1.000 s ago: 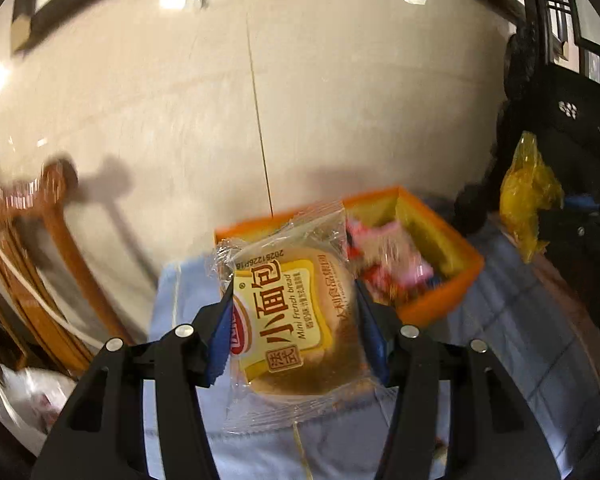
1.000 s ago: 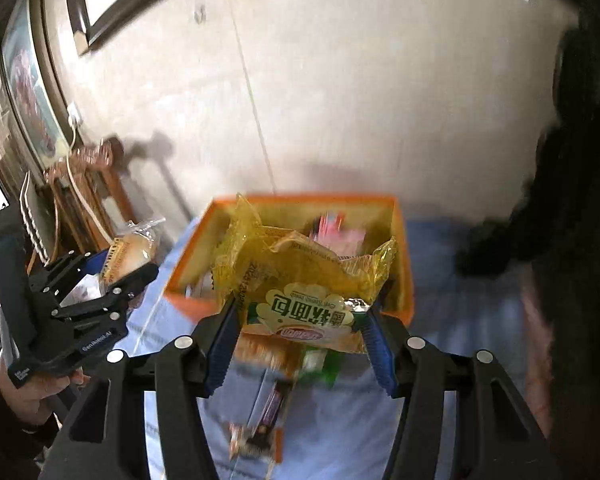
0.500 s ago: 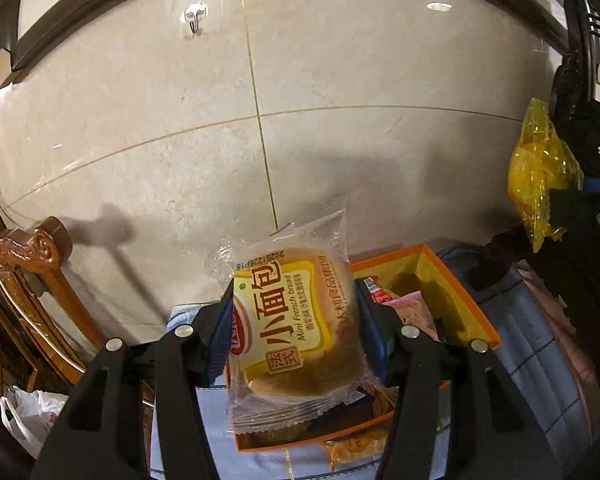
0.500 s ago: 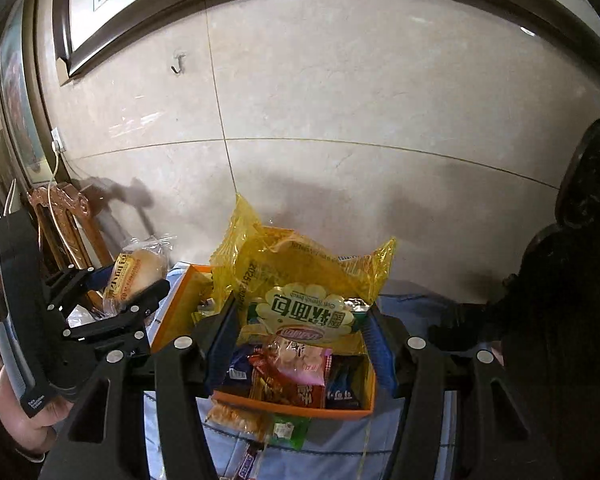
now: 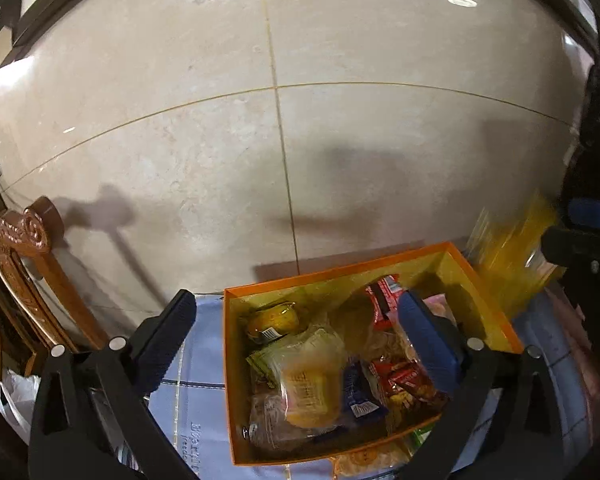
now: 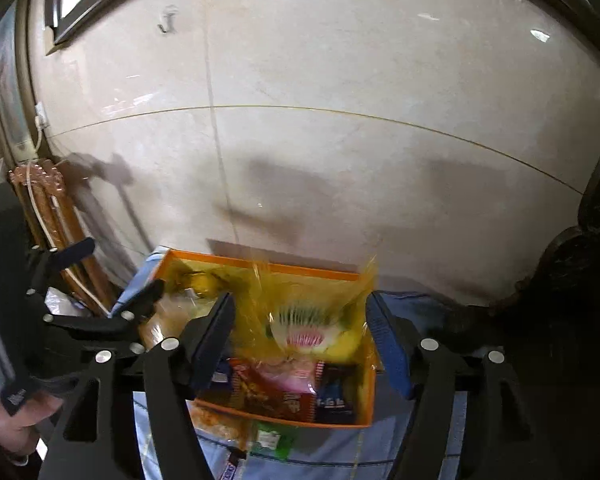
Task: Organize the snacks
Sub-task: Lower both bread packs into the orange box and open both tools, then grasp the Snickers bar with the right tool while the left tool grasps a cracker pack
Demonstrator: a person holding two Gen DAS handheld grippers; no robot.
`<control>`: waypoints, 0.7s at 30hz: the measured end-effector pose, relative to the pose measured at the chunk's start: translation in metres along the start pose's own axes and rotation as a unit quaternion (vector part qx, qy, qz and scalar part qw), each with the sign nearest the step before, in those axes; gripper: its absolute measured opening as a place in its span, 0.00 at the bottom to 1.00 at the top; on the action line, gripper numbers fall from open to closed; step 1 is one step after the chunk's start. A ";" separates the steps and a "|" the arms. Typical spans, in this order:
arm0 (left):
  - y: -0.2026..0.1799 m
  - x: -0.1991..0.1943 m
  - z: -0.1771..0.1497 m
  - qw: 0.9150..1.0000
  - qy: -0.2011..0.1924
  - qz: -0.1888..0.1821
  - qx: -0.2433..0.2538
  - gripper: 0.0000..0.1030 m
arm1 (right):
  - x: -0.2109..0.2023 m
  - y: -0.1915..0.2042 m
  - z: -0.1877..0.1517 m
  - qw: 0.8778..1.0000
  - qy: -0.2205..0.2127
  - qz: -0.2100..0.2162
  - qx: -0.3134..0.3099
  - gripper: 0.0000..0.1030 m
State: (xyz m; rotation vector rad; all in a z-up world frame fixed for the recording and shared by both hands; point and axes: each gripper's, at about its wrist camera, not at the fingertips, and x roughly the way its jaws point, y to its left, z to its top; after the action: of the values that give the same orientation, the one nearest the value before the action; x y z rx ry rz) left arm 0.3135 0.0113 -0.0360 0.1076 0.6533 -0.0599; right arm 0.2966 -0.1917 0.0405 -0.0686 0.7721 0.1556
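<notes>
While both grippers are hanging over the orange box (image 5: 476, 280), the snacks are dropping in. The left gripper (image 5: 296, 340) has just been opening its jaws and is now standing wide with nothing between them; the bread pack (image 5: 308, 392) is lying blurred in the near part of the box, on top of other snacks. The right gripper (image 6: 300, 340) has just been opening too, and the yellow bag (image 6: 312, 320) is sitting blurred between its jaws, looking loose and on its way down.

What could go wrong: the yellow bag is hanging near the box's right wall (image 6: 370, 384), so it could catch the edge and slide out onto the blue cloth (image 6: 332, 452). A few packs (image 6: 220, 420) are already lying outside on the near side. The box is looking full, so new things may roll off.

No writing is showing clearly enough to read right now.
</notes>
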 end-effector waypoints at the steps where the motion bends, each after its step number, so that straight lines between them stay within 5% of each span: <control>1: 0.002 -0.001 0.001 1.000 -0.002 0.000 -0.001 0.96 | -0.001 -0.001 0.000 1.000 -0.001 0.002 0.003 0.66; 8: 0.010 -0.023 -0.014 1.000 -0.015 -0.013 0.004 0.96 | -0.020 -0.011 -0.022 1.000 0.001 0.019 0.018 0.66; 11: 0.007 -0.036 -0.044 1.000 -0.012 -0.028 0.008 0.96 | -0.028 -0.001 -0.052 0.999 0.010 0.036 0.014 0.74; 17: -0.012 -0.052 -0.165 0.995 0.052 -0.076 0.039 0.96 | -0.006 0.033 -0.180 0.993 0.099 0.059 -0.010 0.80; 21: -0.025 -0.060 -0.240 0.991 0.085 -0.085 0.054 0.96 | 0.031 0.017 -0.227 0.985 0.158 0.050 0.056 0.80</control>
State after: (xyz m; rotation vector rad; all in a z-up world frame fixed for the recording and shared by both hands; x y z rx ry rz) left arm 0.1190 0.0162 -0.1903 0.1618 0.8285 -0.2526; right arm 0.1593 -0.1981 -0.1431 0.0548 1.1011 0.1988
